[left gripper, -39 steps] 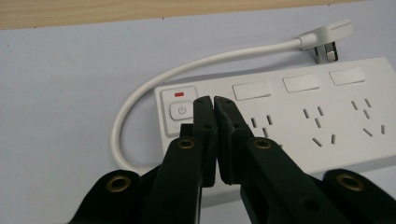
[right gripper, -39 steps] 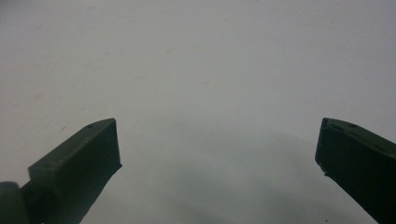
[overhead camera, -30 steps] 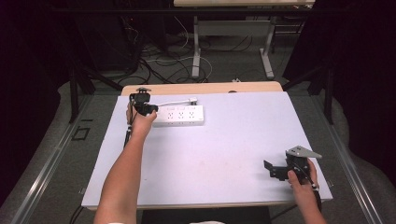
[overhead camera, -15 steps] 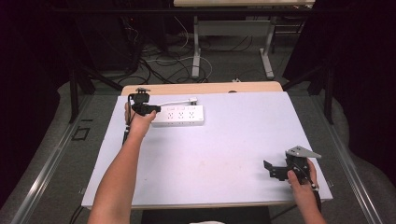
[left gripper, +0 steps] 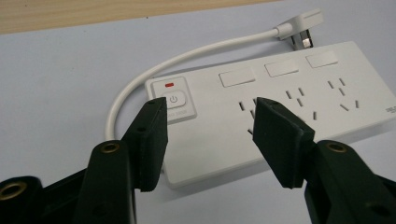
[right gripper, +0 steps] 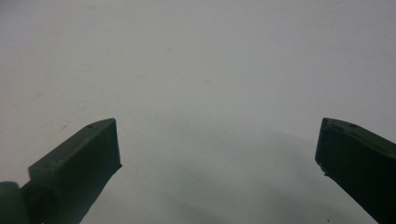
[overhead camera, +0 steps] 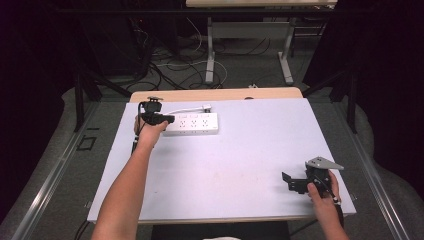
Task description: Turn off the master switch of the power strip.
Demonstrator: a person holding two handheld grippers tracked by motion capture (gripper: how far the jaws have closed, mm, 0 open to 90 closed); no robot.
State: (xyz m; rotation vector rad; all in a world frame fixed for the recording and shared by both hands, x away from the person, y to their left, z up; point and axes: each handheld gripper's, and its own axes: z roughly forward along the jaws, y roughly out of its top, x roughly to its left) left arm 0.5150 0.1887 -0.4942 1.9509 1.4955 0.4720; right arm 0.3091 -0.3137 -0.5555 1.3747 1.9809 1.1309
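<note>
Nearest the person, well apart from the power strip [overhead camera: 192, 124] and toward the table's near right corner, the right gripper [overhead camera: 292, 183] rests low over the white table [overhead camera: 225, 165], held in the right hand [overhead camera: 322, 192]. In the right gripper view its jaws stand wide apart with nothing between them but bare tabletop.

Farther out, the left arm reaches across the table toward the strip's left end. The left gripper [left gripper: 208, 123] hangs just above that end, its jaws partly open and holding nothing. In the left gripper view one jaw tip lies over the power button [left gripper: 173, 99], under a small red light [left gripper: 169, 85]; the other lies over the first group of sockets.

The power strip itself lies flat near the table's far left edge, long side along that edge. Beyond it, its short white cord [left gripper: 187, 58] loops round from the left end to a plug [left gripper: 301, 28] lying just behind the strip.
</note>
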